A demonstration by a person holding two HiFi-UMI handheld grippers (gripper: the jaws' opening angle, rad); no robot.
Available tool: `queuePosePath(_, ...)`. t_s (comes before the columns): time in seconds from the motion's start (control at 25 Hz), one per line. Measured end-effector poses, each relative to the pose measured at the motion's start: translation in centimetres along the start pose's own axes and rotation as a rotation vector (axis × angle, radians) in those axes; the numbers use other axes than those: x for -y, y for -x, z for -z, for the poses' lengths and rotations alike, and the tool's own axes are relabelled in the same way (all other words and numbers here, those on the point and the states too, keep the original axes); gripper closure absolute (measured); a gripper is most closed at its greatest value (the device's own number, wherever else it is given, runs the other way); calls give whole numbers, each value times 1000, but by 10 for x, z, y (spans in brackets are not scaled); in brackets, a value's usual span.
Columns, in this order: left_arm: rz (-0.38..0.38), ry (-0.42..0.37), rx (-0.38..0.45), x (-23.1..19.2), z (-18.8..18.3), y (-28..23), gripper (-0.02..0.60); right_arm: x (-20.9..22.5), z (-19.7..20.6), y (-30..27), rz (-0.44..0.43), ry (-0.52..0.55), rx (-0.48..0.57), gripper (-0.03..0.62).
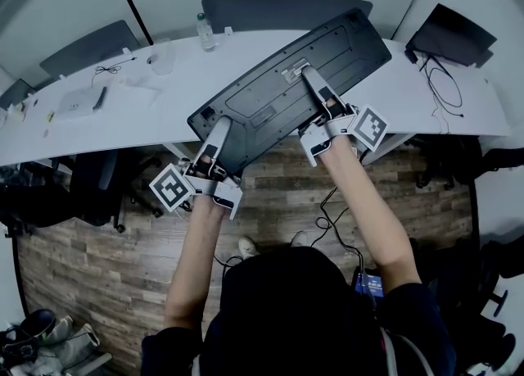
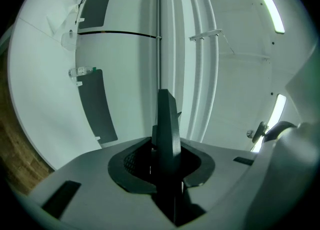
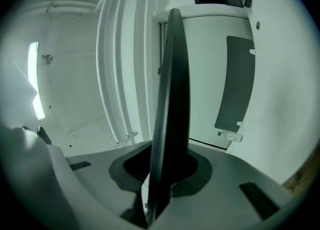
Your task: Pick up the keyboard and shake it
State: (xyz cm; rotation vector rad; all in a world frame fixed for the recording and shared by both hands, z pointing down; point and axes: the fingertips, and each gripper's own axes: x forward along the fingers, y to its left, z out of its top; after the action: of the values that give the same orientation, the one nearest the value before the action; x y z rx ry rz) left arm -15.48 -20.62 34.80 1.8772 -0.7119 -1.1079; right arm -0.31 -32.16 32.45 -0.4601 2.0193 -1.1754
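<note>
The keyboard point(image 1: 278, 92) is up off the worktop point(image 1: 164, 96). It is tipped with its underside to the head camera and hangs over the near edge of the white surface. The left tool point(image 1: 219, 130) is clamped on the near long edge towards one end, and the right tool point(image 1: 313, 79) is clamped on the same edge further along, so both are gripping the board.

I'd judge it a stiff, fairly light plastic slab. It is long enough to swing at the ends and smooth enough to creep in the pads once the shaking starts. Two holds spread well apart along that edge look right, and a firm squeeze seems wise.

The head view gives the whole picture: the dark underside with its label, both holds, and the bottle point(image 1: 205, 32) standing well back. The two gripper views show what it can't. In them the board is edge-on, a thin dark blade seated deep between each pair of jaws, with ceiling lights behind.
</note>
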Motion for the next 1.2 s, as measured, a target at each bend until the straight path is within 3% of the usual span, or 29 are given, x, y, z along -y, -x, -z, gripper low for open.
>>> queuePosePath(0.24,3,-45,46,-6,-9,9,472,-2,0,0,6,4,5,508)
queuePosePath(0.44,-32,-138,66,-14,-15,24,452,-3,0,5,19,24,12,510)
queuePosePath(0.64,24,-229,105,-8,-29,39,426,-4,-3,9,14,30,21,510)
queuePosePath(0.84,-7,-358,34,-6,-32,51,408,-8,-4,19,5,45,19,510)
queuePosePath(1.2,-69,-559,-166,5,-31,59,407,-15,-3,38,-9,86,-10,510)
